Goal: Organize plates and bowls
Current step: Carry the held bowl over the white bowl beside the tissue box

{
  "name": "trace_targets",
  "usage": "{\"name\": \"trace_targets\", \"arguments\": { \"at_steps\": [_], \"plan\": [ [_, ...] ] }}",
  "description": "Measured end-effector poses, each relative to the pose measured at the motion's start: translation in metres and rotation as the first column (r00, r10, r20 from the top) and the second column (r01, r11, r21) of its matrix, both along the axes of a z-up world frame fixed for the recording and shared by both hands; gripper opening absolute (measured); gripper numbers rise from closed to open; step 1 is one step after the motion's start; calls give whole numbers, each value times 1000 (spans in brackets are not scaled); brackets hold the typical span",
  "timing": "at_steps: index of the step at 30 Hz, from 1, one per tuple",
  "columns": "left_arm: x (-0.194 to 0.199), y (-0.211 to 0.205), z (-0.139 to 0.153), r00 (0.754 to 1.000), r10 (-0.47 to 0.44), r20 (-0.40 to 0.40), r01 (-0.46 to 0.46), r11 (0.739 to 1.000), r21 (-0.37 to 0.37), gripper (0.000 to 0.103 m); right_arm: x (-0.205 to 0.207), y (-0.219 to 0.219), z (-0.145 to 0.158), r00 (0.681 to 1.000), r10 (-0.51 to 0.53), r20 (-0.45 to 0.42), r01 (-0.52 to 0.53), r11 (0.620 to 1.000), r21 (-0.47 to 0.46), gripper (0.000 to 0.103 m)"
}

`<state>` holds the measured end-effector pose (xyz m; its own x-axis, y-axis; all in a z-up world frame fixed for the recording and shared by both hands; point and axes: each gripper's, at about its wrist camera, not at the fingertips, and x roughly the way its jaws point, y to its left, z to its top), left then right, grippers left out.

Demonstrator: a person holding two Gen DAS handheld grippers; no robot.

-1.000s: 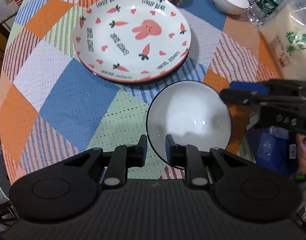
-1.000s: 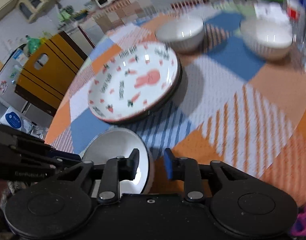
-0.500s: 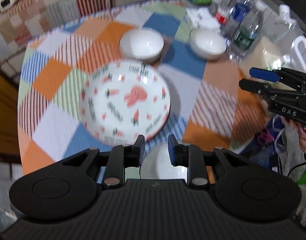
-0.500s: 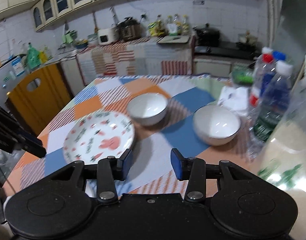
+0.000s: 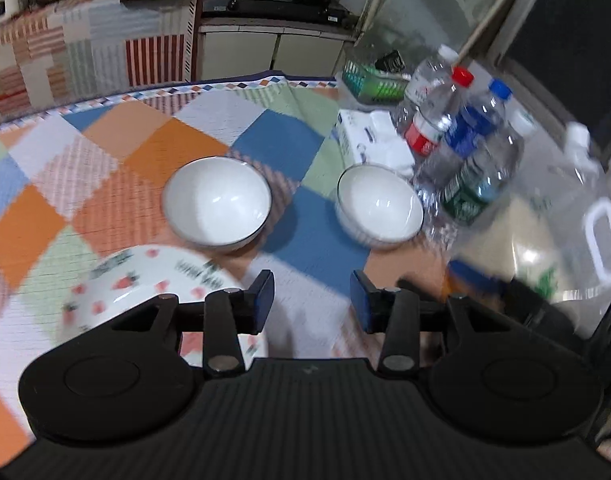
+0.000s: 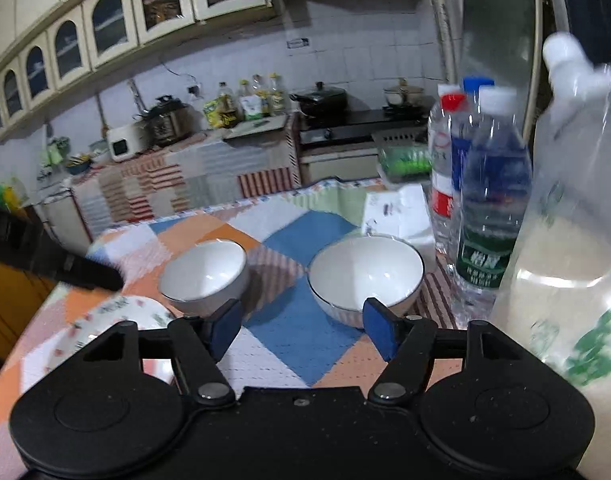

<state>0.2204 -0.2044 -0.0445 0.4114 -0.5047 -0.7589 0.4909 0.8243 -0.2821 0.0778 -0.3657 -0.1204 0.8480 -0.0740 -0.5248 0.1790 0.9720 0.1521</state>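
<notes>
Two white bowls stand on the patchwork tablecloth: a left bowl [image 5: 217, 202] [image 6: 203, 270] and a right bowl [image 5: 379, 205] [image 6: 365, 274]. A carrot-and-rabbit patterned plate [image 5: 145, 284] [image 6: 117, 316] lies near the left bowl, partly hidden by the gripper bodies. My left gripper [image 5: 311, 300] is open and empty, above the cloth short of both bowls. My right gripper [image 6: 301, 326] is open and empty, just in front of the right bowl. The right gripper's tip [image 5: 469, 276] shows blurred at the right of the left wrist view.
Several water bottles [image 5: 465, 152] [image 6: 485, 184] and a large clear jug [image 5: 577, 216] [image 6: 573, 216] stand right of the right bowl. A tissue pack [image 5: 369, 140] and a green basket [image 5: 369, 80] sit behind. The kitchen counter and stove lie beyond the table edge.
Both grippers lifted away from the near white bowl, tilted up toward the far bowls and opened wider. The near bowl has dropped out of view.
</notes>
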Motion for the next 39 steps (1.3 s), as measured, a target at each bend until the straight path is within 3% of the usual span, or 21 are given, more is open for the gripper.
{"name": "trace_targets", "arguments": {
  "at_steps": [5,12,16,19,23,30,32,34,39],
  "plan": [
    [29,-30,-28,1000,1,-13,-2,999,-52,49,24,0,-37,998,-33,-62,33,999,5,75],
    [67,-76,-70,998,-23,-64,20,999,-33,49,59,-10,-80,979,-158,-130,155,987,-34,76],
    [79,-95,-82,998,-23,-55,22,1000,-16,48,72,-22,-97,968,-211,-133,210,977,-22,77],
    [88,-103,-88,996,-14,-84,9,999,-54,48,80,-22,-99,974,-192,-119,188,981,-46,79],
    [98,-116,-98,993,12,-120,-23,996,-87,47,89,-24,-100,979,-177,-104,171,983,-63,96],
    [114,-129,-116,981,35,-192,-57,992,-114,32,106,-38,-101,973,-204,-105,198,978,-64,98],
    [119,-128,-122,973,53,-227,-79,991,-108,19,113,-41,-101,974,-194,-113,187,980,-75,98],
    [123,-127,-129,967,57,-250,-87,990,-113,13,119,-41,-102,979,-173,-109,162,981,-106,98],
    [122,-123,-133,962,54,-267,-92,987,-130,11,133,-35,-102,983,-130,-132,105,978,-182,99]
  ]
}}
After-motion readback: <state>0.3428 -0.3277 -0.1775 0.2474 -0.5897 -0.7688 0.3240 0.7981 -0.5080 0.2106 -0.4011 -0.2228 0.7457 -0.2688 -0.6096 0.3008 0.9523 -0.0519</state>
